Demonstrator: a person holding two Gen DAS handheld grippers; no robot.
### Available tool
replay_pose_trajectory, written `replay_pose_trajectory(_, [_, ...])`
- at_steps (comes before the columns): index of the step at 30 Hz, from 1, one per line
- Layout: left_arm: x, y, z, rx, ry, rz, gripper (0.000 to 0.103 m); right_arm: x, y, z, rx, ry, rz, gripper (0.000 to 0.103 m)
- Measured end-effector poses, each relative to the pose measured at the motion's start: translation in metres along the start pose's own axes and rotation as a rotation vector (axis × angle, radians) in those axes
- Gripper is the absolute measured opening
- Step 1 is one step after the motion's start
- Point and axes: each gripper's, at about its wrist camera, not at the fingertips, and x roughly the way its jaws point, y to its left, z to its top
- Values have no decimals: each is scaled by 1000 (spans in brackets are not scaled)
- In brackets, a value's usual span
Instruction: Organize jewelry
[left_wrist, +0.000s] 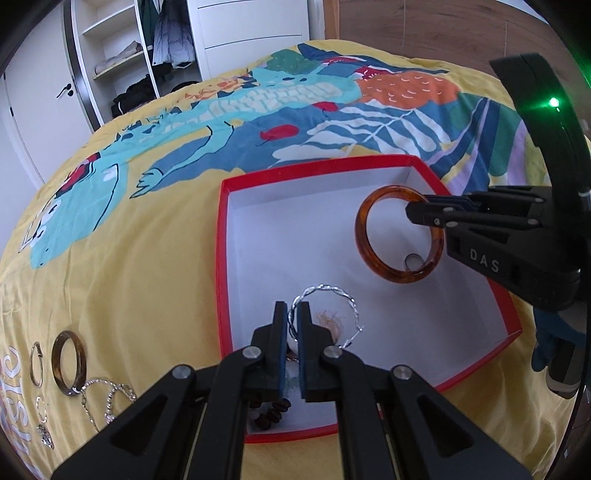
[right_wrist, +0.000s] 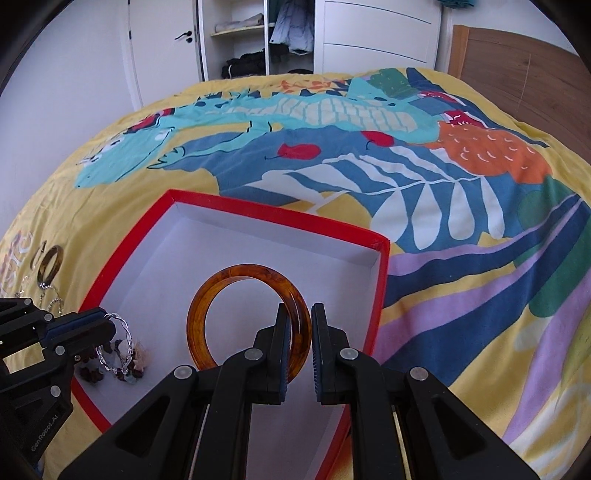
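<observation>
left claw (left_wrist: 291, 328): nearest the lens, jaws pinched onto the silver twisted hoop (left_wrist: 325, 314), holding it over the near-left part of the box; the grip takes only a short arc of thin wire.
right claw (right_wrist: 297, 343): jaws look slightly parted around the amber bangle (right_wrist: 247, 317); the left pad touches the band, a gap shows on the right, so I cannot tell if it is truly gripping.
bed (left_wrist: 129, 240): yellow printed cover, soft and uneven, carries everything.
red box (left_wrist: 221, 258): open, white inside, lying flat on the bed; both claws are over it.
amber bangle: upright on edge over the right side of the box, its band between the right claw's pads; whether it touches the box floor I cannot tell.
second amber bangle (left_wrist: 68, 363): on the bed left of the box, well apart from both claws.
loose pieces (left_wrist: 107, 398): chains and small hoops beside that bangle, not yet sorted.
box contents: dark beads (left_wrist: 271, 415) and a small ring (left_wrist: 412, 261) already inside.
risk: bangle likely rolls or tips if let go on edge; hoop may twist out of the thin grip or snag the tassel piece beneath it; pressing the box rim could tilt it on the soft cover.
</observation>
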Motion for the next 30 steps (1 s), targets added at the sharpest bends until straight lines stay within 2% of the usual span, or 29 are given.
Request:
replay_pose_trajectory(14, [14, 1, -9, -17, 41, -2, 5, 12, 1, -7, -6, 33, -7, 10])
replay_pose_trajectory(30, [13, 4, -11, -26, 39, 1, 6, 15, 3, -8, -12, 42, -2, 10])
